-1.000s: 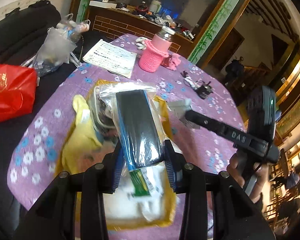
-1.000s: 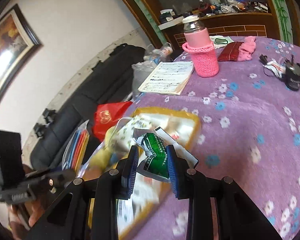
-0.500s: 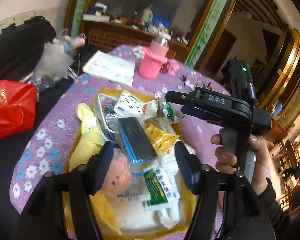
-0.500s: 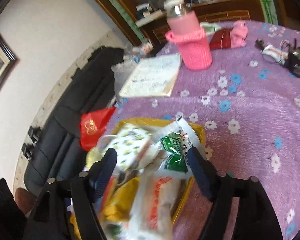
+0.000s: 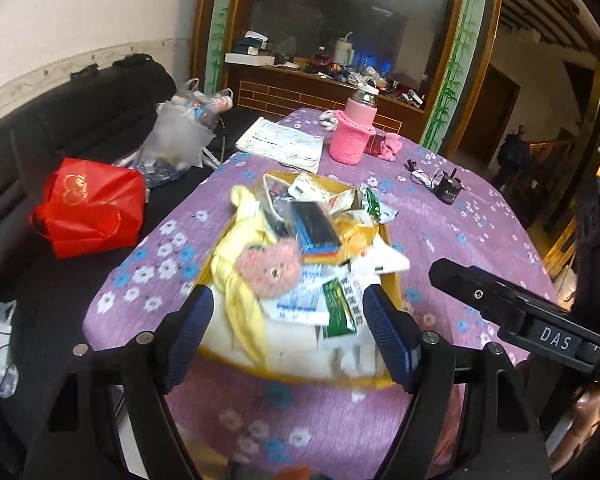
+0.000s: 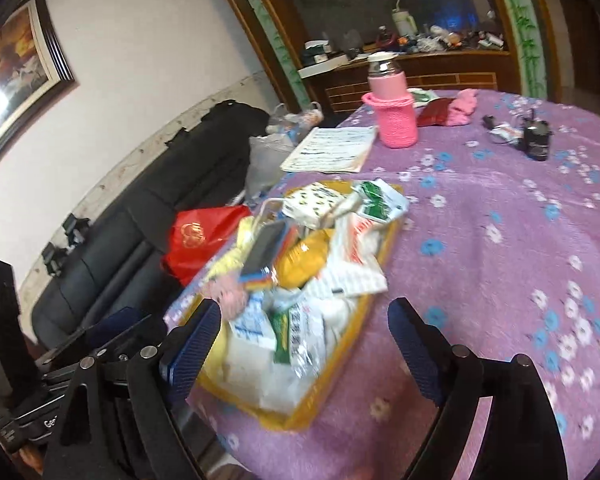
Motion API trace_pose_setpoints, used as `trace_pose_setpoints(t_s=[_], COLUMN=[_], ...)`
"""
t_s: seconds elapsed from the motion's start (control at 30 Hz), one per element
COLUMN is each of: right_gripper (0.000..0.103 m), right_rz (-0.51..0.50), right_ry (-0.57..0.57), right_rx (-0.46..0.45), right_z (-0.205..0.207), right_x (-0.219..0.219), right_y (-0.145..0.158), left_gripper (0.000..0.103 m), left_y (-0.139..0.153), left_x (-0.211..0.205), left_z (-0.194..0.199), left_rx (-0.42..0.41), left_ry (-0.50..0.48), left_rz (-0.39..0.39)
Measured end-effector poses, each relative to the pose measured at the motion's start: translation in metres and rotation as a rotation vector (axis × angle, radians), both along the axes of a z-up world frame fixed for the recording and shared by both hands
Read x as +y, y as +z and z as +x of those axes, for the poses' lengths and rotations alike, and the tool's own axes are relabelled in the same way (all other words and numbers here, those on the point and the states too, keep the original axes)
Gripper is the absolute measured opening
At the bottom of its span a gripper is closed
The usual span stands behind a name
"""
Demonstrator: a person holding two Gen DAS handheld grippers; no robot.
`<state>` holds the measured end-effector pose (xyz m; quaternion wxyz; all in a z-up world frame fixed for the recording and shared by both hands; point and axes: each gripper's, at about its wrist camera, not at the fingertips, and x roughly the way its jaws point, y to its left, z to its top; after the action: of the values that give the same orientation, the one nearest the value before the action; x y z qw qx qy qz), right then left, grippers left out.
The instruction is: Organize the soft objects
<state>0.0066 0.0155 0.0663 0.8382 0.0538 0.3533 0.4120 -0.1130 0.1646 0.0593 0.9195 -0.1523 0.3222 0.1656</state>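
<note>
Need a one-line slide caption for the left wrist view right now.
Left gripper, jaws just opened and empty, above the yellow tray heaped with packets and a pink plush bear.

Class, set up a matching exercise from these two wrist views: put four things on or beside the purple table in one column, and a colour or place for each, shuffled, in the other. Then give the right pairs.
Things
1. knitted bottle sleeve
2. plush bear
3. red bag
4. printed booklet

Descriptions
A. on the dark sofa, off the table
B. lying flat on the cloth, left of the pink bottle
C. bright pink, around a steel-capped bottle
D. pale pink and fuzzy, on the pile in the yellow tray

Pairs: 1-C, 2-D, 3-A, 4-B
</note>
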Motion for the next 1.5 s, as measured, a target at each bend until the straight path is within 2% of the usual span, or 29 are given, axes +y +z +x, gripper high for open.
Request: trace_pose_setpoints(t_s=[0.2, 0.53, 0.73, 1.03, 1.5], right_gripper=[0.087, 0.087, 0.087, 0.087, 0.087], right_rz=[-0.060, -0.116, -0.140, -0.167, -0.181], right_ry=[-0.058, -0.090, -0.089, -0.094, -0.072], right_rx=[-0.035, -0.087, -0.103, -0.111, -0.113], right_z=[-0.029, -0.056, -0.057, -0.049, -0.028], right_x=[-0.017, -0.029, -0.029, -0.031, -0.025], right_y=[0.010, 0.023, 0.022, 0.018, 0.011], left_gripper=[0.077, 0.077, 0.077, 0.077, 0.077], left_y=[-0.004, -0.006, -0.013, -0.027, -0.031], left_x=[-0.015, -0.016, -0.015, -0.011, -0.003], left_z=[-0.015, -0.027, -0.021, -0.004, 0.015], left_rx=[0.019, 0.026, 0.055, 0.109, 0.152], left_ry=[0.016, 0.019, 0.039, 0.019, 0.027], left_rz=[0.051, 0.067, 0.085, 0.068, 0.099])
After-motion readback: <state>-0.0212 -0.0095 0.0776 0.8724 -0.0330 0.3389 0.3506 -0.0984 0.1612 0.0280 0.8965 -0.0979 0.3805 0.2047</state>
